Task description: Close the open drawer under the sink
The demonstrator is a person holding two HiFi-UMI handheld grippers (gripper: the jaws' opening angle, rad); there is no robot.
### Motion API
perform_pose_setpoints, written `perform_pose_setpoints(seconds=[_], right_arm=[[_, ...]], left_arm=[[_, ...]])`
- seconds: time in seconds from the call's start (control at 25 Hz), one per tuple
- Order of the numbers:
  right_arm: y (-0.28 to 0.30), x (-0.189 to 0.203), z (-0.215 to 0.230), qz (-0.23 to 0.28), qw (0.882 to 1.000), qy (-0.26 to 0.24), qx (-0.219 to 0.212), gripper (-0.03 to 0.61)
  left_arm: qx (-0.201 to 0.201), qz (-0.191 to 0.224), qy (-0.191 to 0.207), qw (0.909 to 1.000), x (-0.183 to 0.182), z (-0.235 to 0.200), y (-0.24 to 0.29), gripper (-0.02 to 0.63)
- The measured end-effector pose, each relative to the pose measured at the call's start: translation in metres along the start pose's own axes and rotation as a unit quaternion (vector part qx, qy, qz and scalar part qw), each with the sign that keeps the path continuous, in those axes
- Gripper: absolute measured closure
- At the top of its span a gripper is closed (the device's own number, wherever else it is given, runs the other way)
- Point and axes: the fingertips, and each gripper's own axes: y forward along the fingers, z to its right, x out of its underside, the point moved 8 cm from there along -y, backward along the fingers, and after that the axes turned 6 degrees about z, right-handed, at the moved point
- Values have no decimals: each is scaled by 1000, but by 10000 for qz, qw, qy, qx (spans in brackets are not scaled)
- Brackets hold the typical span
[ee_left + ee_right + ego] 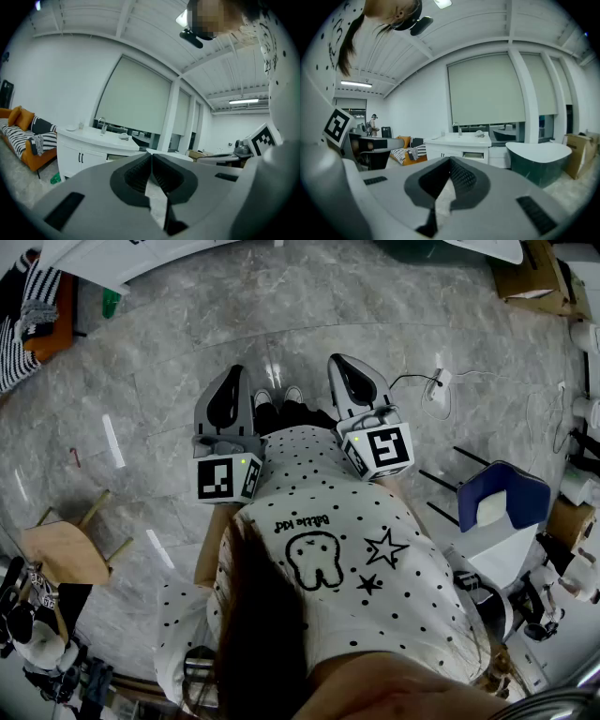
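Left hand-held gripper [151, 161] and right hand-held gripper [450, 164] are pressing shut (both empty); I'm needing to walk over to the open drawer [474, 155].

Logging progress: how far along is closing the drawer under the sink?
Done: nothing; the drawer under the sink stands open across the room. In hand: nothing; left gripper and right gripper are shut, empty. Left: walk over, push it closed.
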Motion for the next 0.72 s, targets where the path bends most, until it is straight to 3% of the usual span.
perform_pose_setpoints(seconds=[0.72], right_arm=[[-15,-2,38,80,9996,91,-239,565]], left_arm=[[-194,13,-68,9998,14,30,13,597]])
